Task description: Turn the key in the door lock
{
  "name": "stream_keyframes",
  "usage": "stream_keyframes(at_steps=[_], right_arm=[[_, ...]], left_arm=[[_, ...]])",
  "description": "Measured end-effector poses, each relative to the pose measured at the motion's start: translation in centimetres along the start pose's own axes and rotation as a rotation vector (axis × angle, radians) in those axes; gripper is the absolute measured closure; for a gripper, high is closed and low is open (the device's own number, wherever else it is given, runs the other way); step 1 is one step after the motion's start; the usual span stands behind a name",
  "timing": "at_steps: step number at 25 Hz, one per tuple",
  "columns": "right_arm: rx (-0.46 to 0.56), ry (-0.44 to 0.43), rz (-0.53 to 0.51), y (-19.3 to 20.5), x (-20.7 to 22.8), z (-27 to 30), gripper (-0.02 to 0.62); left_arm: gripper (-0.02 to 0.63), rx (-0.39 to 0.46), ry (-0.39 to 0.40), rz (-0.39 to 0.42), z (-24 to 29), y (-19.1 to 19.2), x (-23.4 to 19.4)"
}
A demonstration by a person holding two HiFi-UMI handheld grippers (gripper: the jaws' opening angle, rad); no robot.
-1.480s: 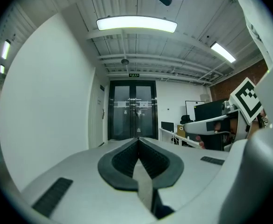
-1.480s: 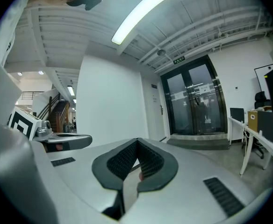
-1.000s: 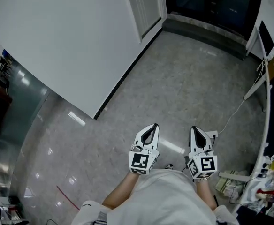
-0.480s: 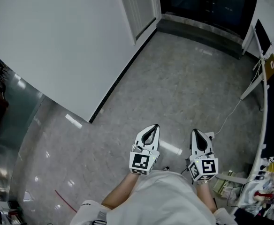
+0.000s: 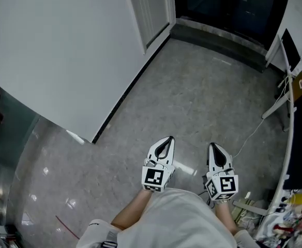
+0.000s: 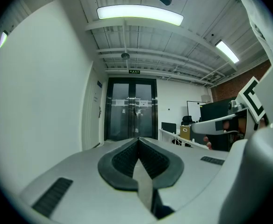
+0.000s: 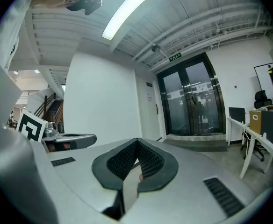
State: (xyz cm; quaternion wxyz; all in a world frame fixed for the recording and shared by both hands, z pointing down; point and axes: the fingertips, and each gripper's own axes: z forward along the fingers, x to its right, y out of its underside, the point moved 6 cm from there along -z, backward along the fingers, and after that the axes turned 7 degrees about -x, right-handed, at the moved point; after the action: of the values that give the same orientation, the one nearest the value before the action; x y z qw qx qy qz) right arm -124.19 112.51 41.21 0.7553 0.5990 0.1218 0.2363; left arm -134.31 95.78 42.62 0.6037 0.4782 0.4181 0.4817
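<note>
I see no key, and no lock is clear enough to pick out. A white door [image 5: 152,6] stands in the left wall, far ahead; it also shows as the white door [image 7: 150,112] with a small dark handle [image 7: 157,109] in the right gripper view. My left gripper [image 5: 166,140] and right gripper [image 5: 213,146] are held side by side in front of the person's body, over the grey floor. Both point level toward the doors. The left gripper [image 6: 137,139] has its jaws together with nothing between them, and so does the right gripper [image 7: 137,140].
Dark glass double doors [image 6: 130,108] close the corridor's far end, behind a raised threshold [image 5: 218,37]. A long white wall [image 5: 63,45] runs on the left. White desks [image 5: 290,50] with clutter line the right, and a cable [image 5: 254,130] lies on the floor.
The floor, the wall's corner and the doors have slid toward the person in the head view. Both grippers keep the same shut pose in front of the body.
</note>
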Motion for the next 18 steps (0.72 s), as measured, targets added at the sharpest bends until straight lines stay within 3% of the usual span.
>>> stream_keyframes(at_steps=[14,18], right_arm=[[0.016,0.073,0.010,-4.2,0.8,14.4,0.594],[0.014,0.091,0.015,-4.7,1.2,16.2,0.594]], left_arm=[[0.598,0.015,0.059,0.040,10.7,-3.7,-11.3],[0.597,0.025,0.069,0.043,12.4,-4.4,-12.6]])
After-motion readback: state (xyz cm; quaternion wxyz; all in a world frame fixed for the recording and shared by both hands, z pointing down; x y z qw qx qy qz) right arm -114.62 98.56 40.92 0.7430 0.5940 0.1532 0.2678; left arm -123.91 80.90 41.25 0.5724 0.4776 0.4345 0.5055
